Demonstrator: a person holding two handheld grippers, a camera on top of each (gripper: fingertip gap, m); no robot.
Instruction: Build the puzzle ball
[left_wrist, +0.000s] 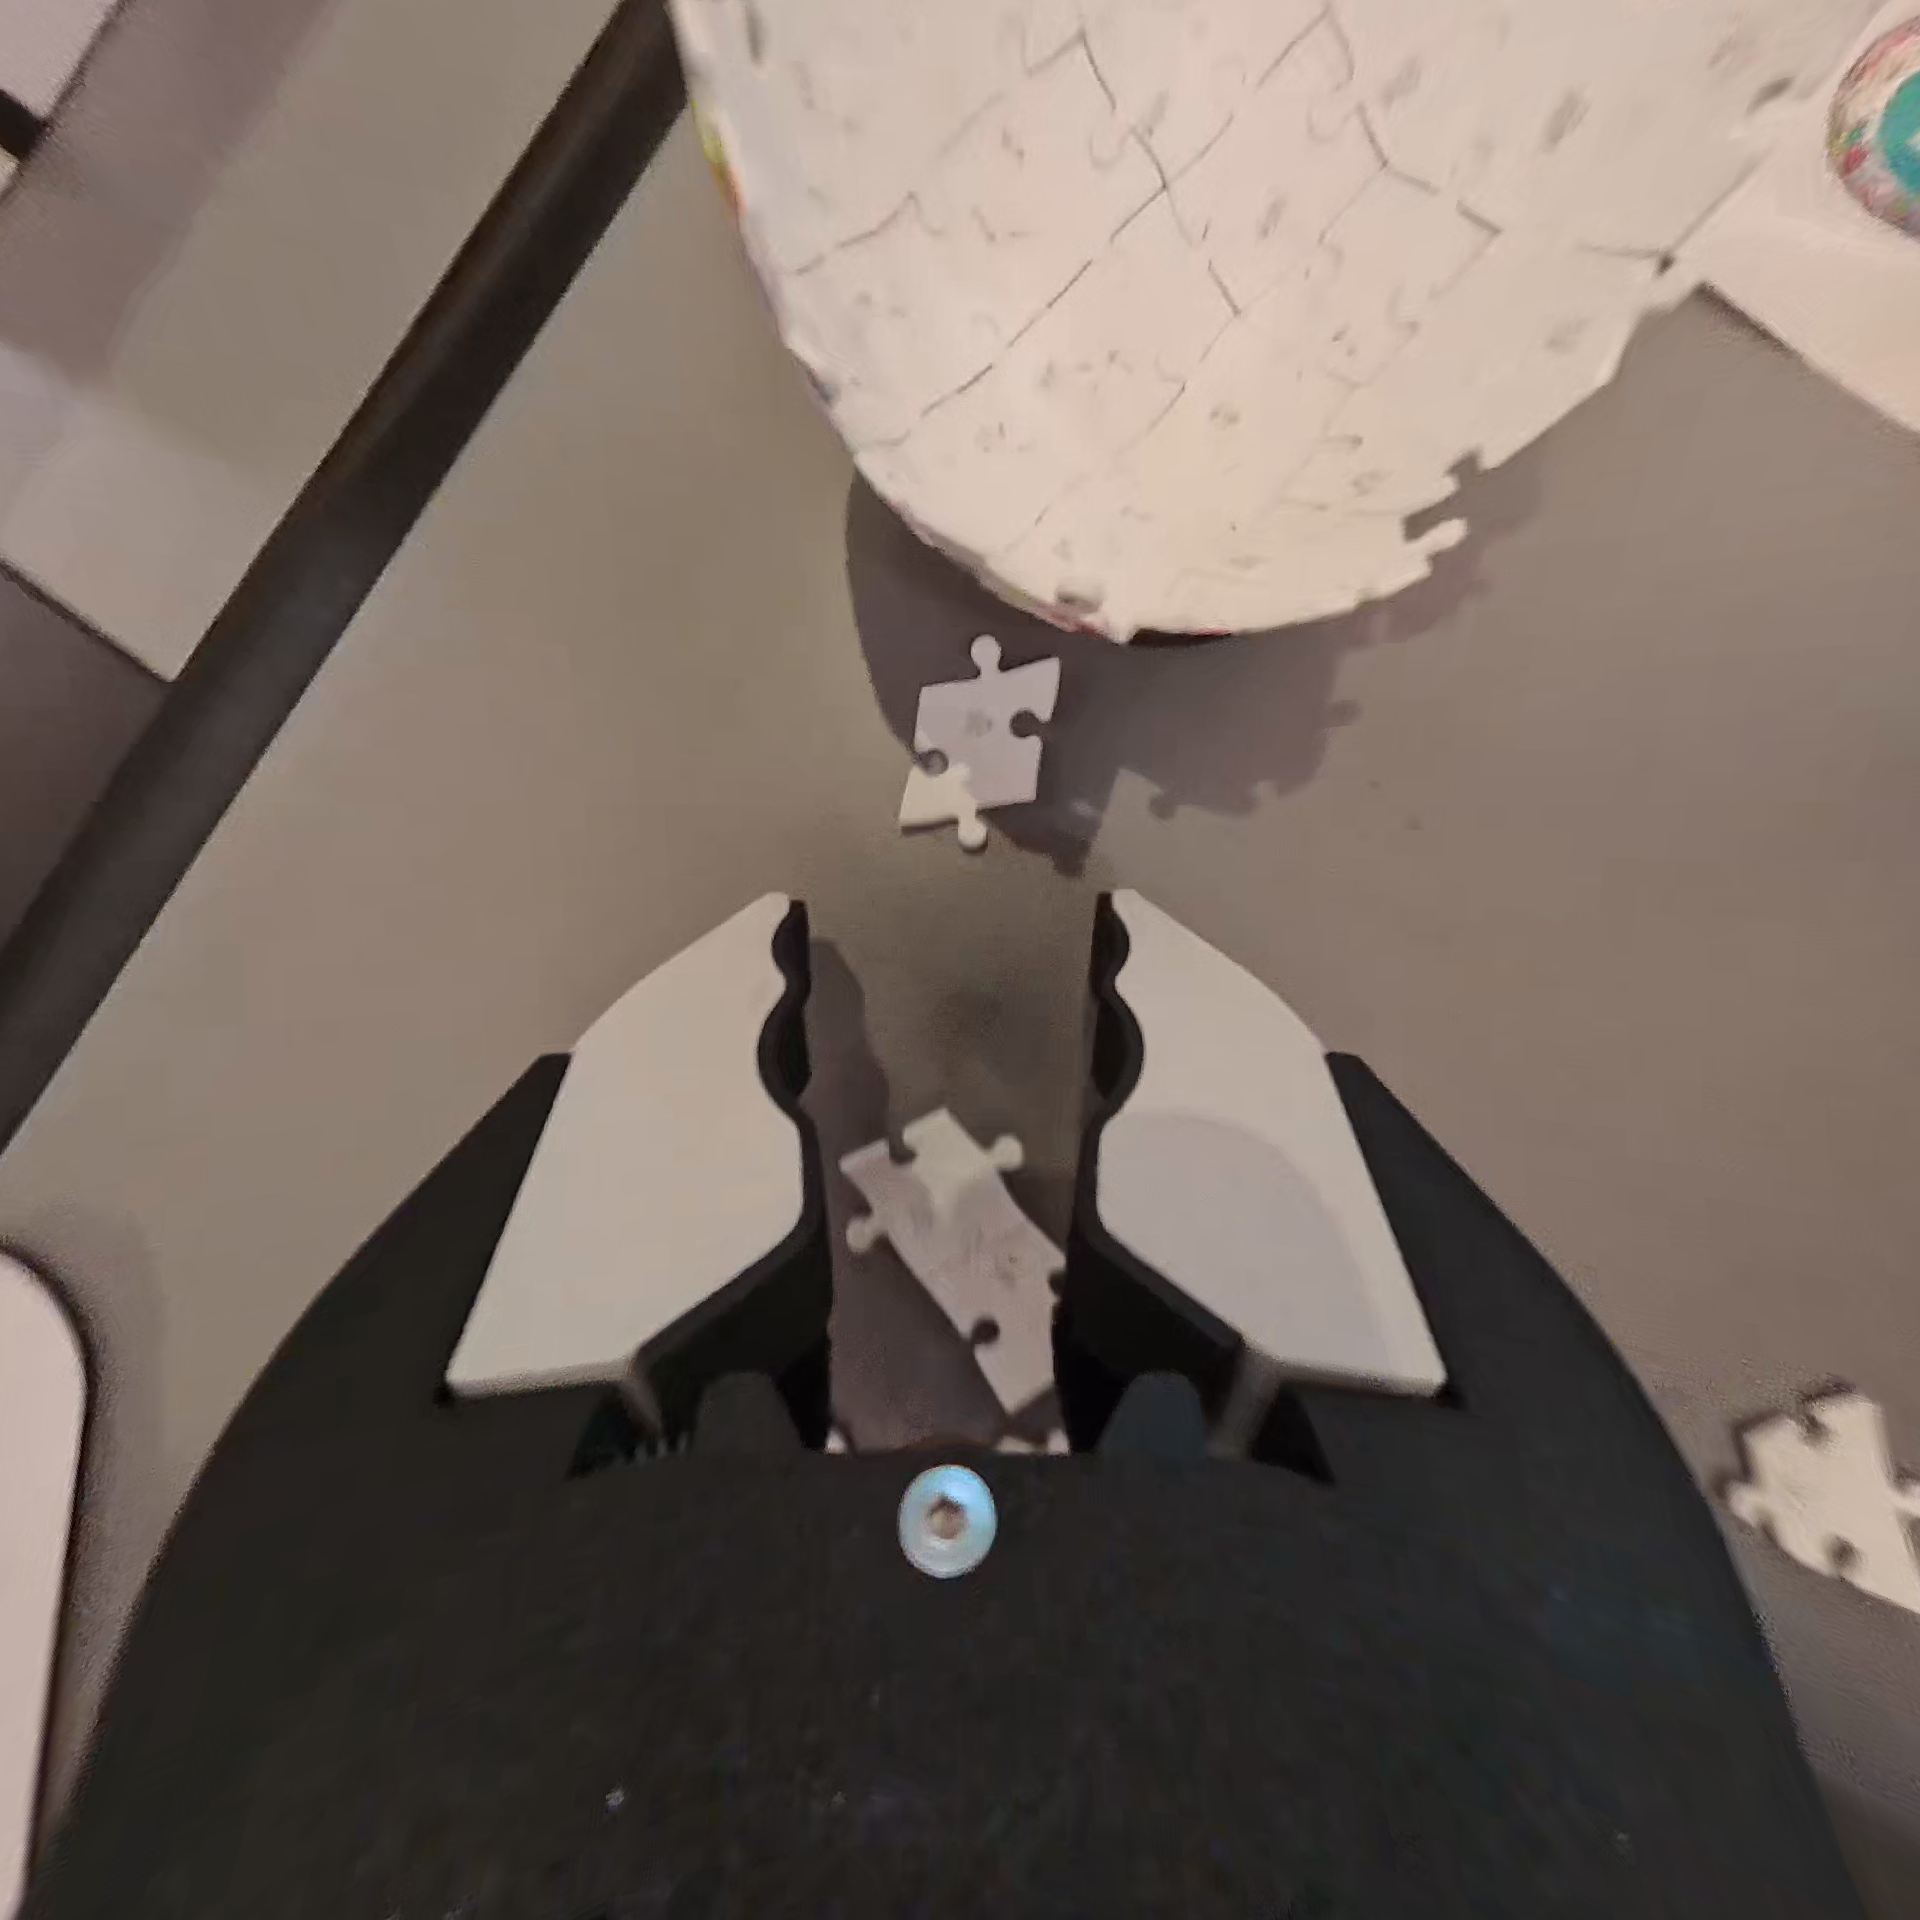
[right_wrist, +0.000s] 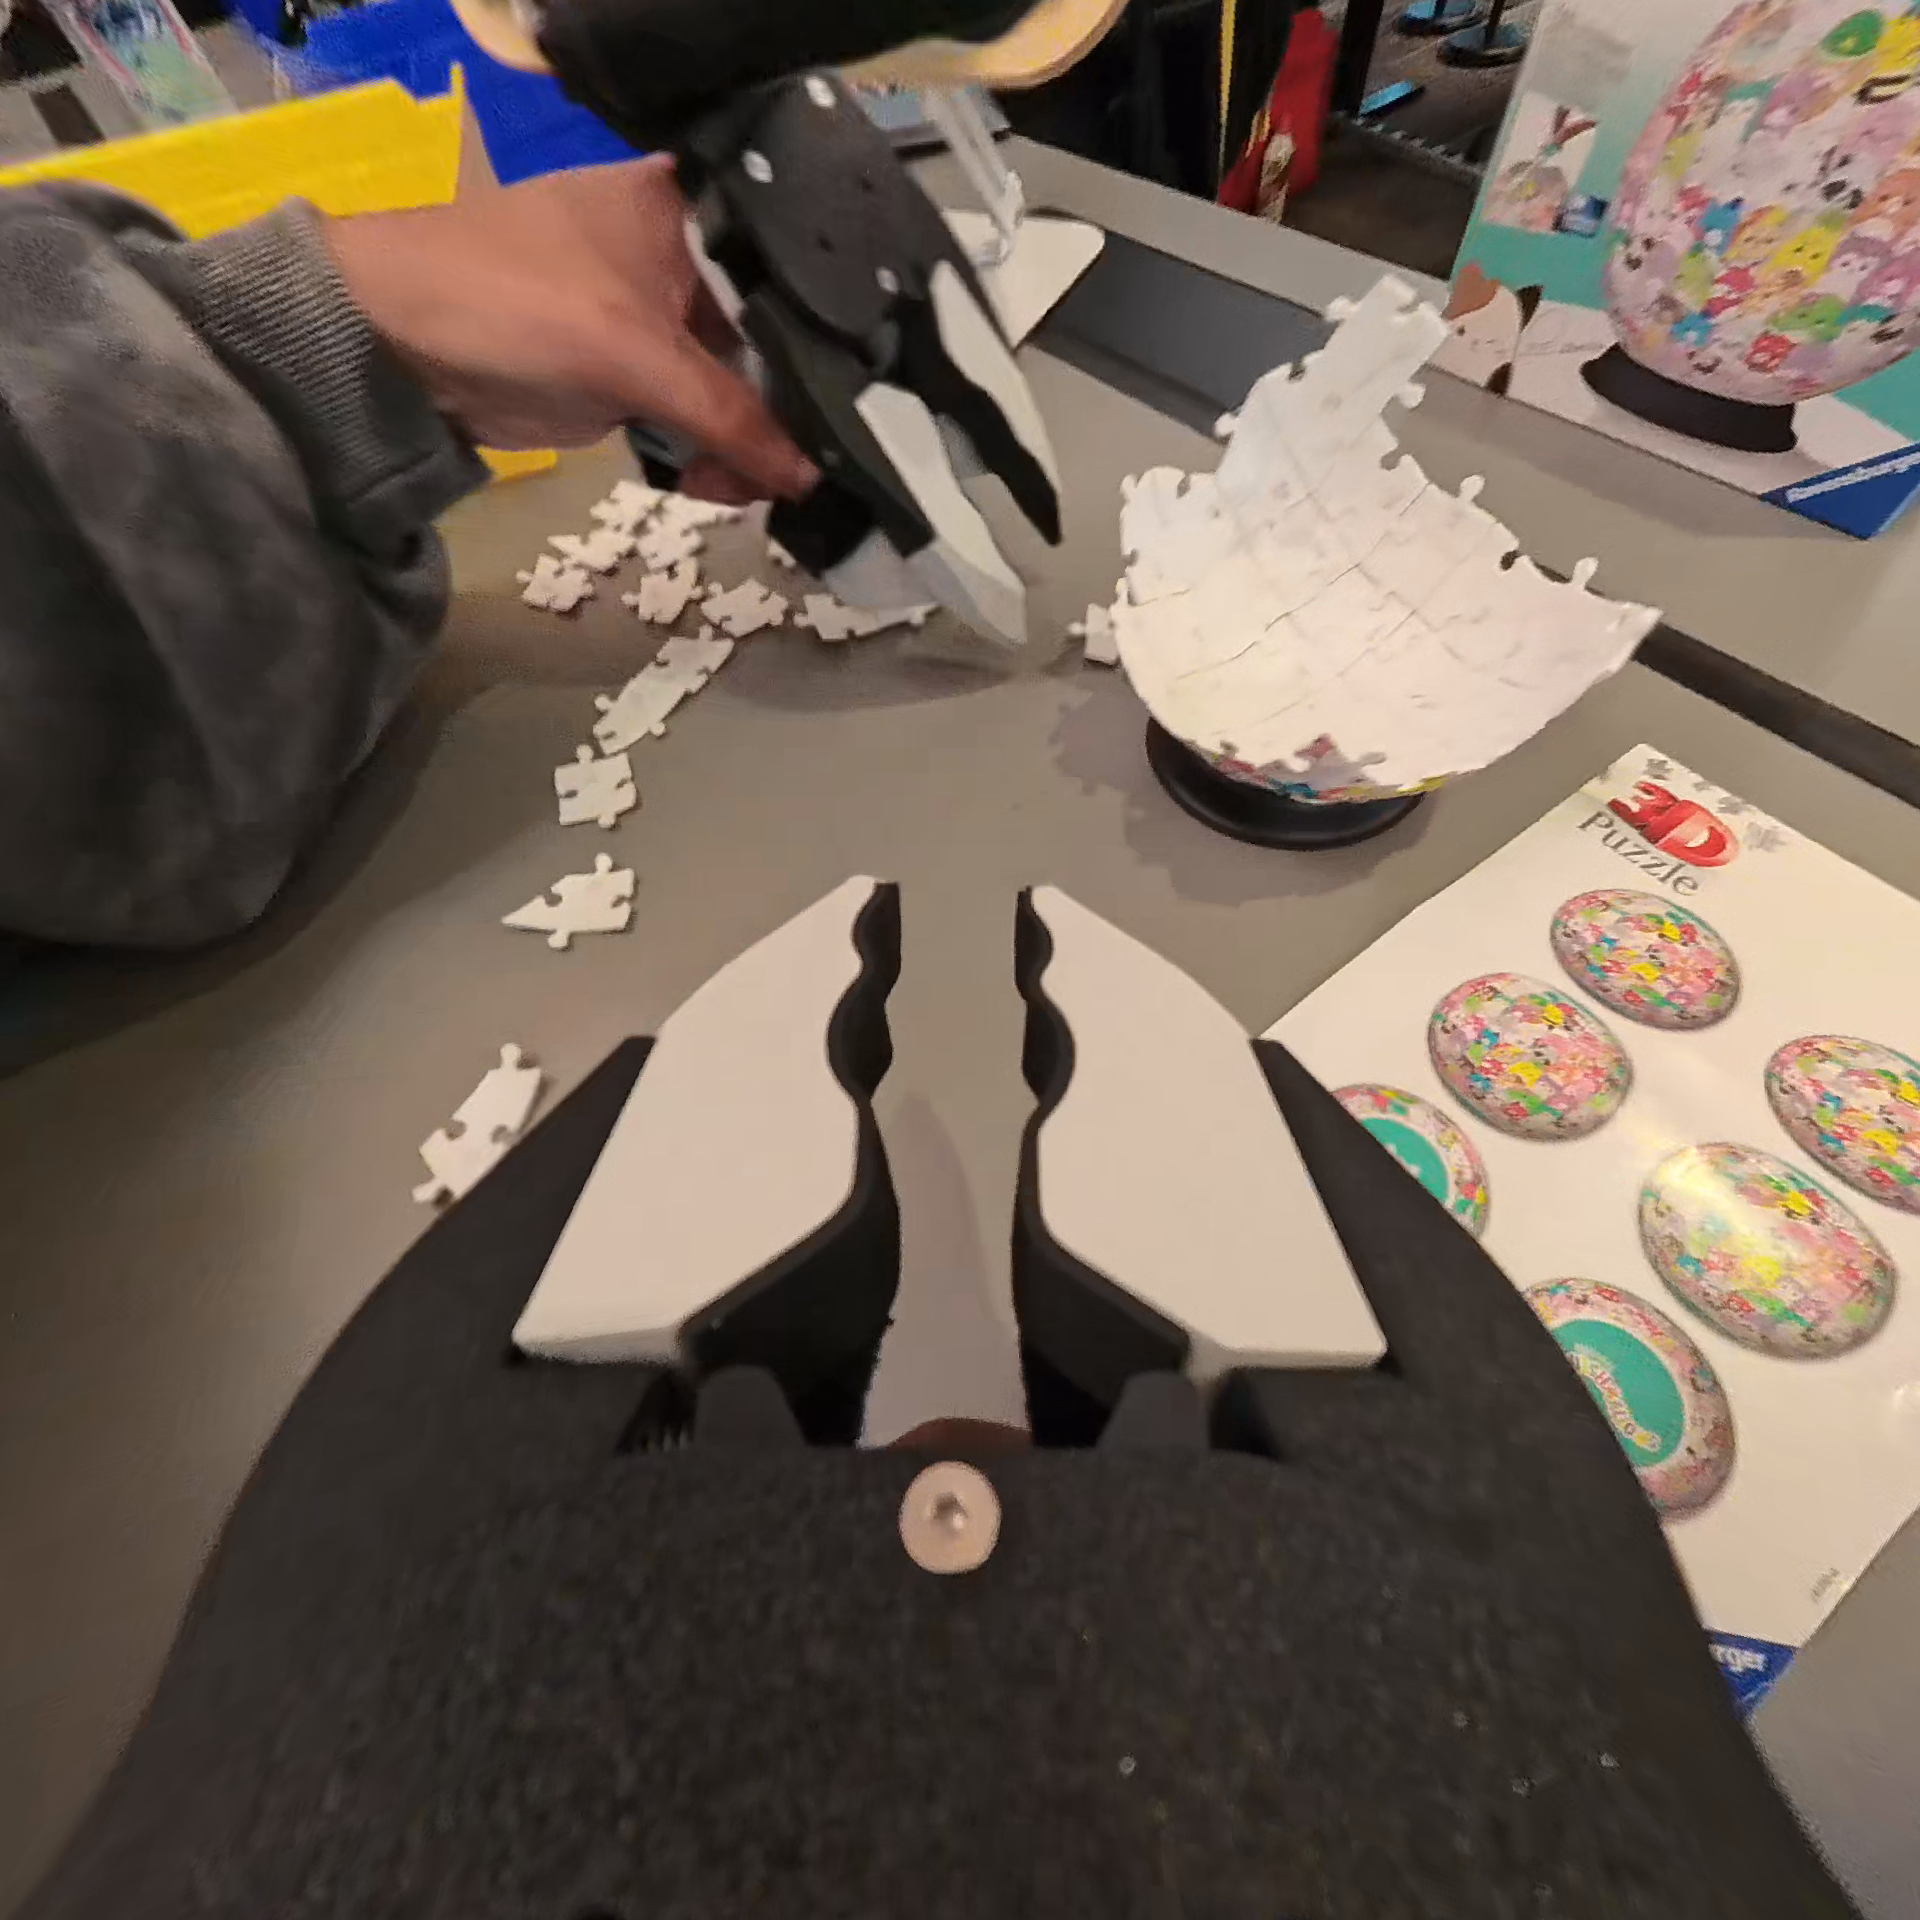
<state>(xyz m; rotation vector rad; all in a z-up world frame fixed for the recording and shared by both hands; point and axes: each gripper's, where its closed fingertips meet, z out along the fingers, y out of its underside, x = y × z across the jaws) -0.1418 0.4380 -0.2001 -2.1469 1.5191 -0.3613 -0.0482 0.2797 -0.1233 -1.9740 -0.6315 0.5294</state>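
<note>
I see a grey counter with a dark strip along its far edge and yellow and blue bins behind it. My left claw stands apart about a piece's width, gripping nothing, tips angled down over the counter; a loose white piece lies just ahead of its tips, and a joined strip of pieces lies on the counter below, between its fingers. My right claw is open a narrower gap, also empty, hovering over bare counter. The half-built puzzle ball, an open white bowl of joined pieces, sits on a black ring stand ahead and right of the right claw, close ahead of the left. Only the right view shows the hand holding the left claw, the scatter of loose pieces beneath it, the instruction sheet at its right and the puzzle box beyond. The bowl holds nothing that I can see.
</note>
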